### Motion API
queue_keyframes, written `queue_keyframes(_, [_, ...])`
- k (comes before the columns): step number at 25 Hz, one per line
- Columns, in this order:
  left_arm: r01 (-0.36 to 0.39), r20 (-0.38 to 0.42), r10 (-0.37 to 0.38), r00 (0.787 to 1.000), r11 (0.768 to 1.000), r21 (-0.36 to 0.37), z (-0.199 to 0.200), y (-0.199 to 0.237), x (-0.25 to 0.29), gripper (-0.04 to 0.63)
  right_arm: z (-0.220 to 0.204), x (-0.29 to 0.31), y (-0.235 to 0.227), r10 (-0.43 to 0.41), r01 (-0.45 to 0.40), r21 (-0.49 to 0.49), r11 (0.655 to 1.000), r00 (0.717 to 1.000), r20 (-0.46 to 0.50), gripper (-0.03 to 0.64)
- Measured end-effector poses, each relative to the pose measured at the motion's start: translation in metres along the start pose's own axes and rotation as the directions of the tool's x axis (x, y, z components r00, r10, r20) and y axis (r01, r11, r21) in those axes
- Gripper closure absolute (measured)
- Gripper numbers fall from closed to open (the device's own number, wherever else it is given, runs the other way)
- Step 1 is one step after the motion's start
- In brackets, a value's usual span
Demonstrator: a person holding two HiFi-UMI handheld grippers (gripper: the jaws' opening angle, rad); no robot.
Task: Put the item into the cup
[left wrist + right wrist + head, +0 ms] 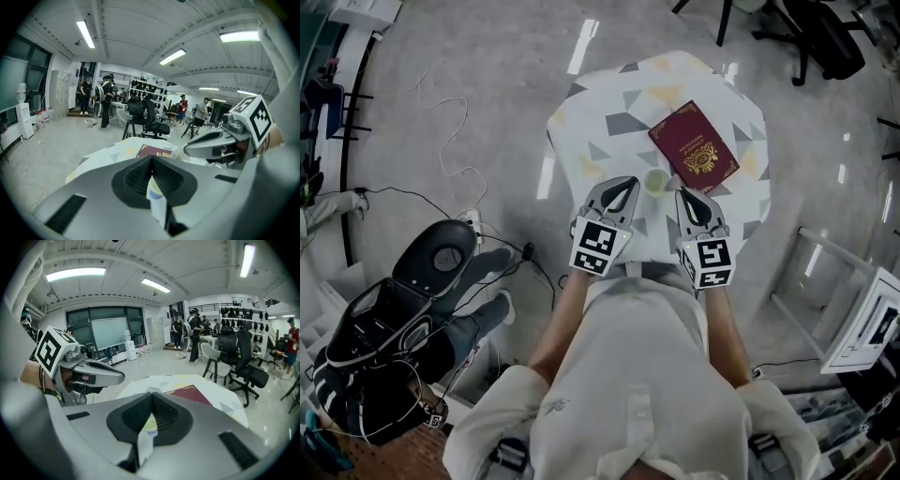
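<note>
- Open workshop hall with a grey floor (469, 94) and loose cables. A small counter (600, 122), under a cloth of grey and yellow shapes, sits just ahead of the person.
- Left gripper (628, 186) and right gripper (682, 195) hover side by side over the counter's near edge. Each gripper's own view shows its fingers closed tip to tip, with nothing pinched.
- Cup (656, 181), small and pale, stands between the two sets of fingertips and near both. I cannot tell whether either one touches it.
- Maroon booklet (694, 147) with a gold crest lies flat just beyond the right fingers, past the cup.
- Judgement: the task is at its start, an approach with the item not yet picked up. The booklet is the only loose item in sight.
- Next move, as I read it: one pair of fingers opens and works under a booklet edge. The booklet is thin and flat, so it looks awkward to lift. It also looks far larger than the cup mouth, so the other gripper may need to steady the cup.
- Hard to make out: the cup's inside. In both gripper views the cup shows only through the gap behind the closed tips. Anything lying under the grippers is hidden.
</note>
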State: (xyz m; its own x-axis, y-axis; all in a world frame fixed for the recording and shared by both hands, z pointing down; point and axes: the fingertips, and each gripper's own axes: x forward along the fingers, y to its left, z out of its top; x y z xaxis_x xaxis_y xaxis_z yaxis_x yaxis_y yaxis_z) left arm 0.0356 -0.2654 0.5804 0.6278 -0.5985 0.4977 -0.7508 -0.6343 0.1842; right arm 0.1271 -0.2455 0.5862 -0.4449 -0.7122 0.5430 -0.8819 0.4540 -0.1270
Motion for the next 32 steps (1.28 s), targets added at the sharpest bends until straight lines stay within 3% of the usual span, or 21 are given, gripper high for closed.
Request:
queue_keyframes(16, [0.004,-0.065,-0.006,0.998,0.999,-0.032,-0.03,-0.001,0.016,0.581,-0.041,0.038,0.009,0.079,-0.079,0.004,0.997,0.989,-0.123,0.611])
queue_keyframes(32, [0.011,-0.101,-0.016,0.995,0.999,-0.045,-0.046,0.002,0.021,0.581,-0.074,0.064,0.015,0.093,-0.103,-0.023,0.994,0.959,-0.268,0.611])
